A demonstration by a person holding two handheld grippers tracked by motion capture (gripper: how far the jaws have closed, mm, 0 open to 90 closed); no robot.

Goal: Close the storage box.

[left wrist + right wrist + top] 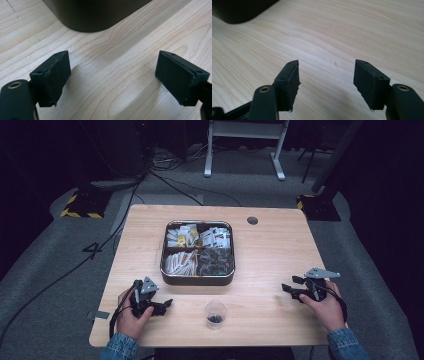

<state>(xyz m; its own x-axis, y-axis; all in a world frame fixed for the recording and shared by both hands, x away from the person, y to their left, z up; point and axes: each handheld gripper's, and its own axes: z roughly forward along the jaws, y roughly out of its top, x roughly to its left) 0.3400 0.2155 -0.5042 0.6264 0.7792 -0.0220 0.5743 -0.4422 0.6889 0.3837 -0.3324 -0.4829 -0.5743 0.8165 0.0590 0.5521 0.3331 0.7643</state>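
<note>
Your left gripper (pixel 165 304) rests low on the desk (pixel 280 245), and its jaws stand wide apart with only bare wood between them. In the left gripper view the rounded corner of the box (pixel 97 15) is just ahead of the gripper and a little to its left, close but not touching. Nothing is held here.

To the right of this gripper, near the front edge of the desk, stands the small clear cup (pixel 215 313). It is upright and has something dark at the bottom; what it is I cannot tell. Beyond the cup is the box (pixel 167 270) with four compartments, full of packets, sticks and dark pieces.

Your right gripper (pixel 288 290) is well apart from the cup, on its far right side, and it points toward the middle of the desk. Its jaws are released, and they grasp nothing. The right gripper view shows a dark corner of the box (pixel 237 10) far ahead on the left.

So I judge the work is at a pause or near its beginning: the cup holds very little, both grippers are empty, and you must reach into the box for the next piece and carry it to the cup.
</note>
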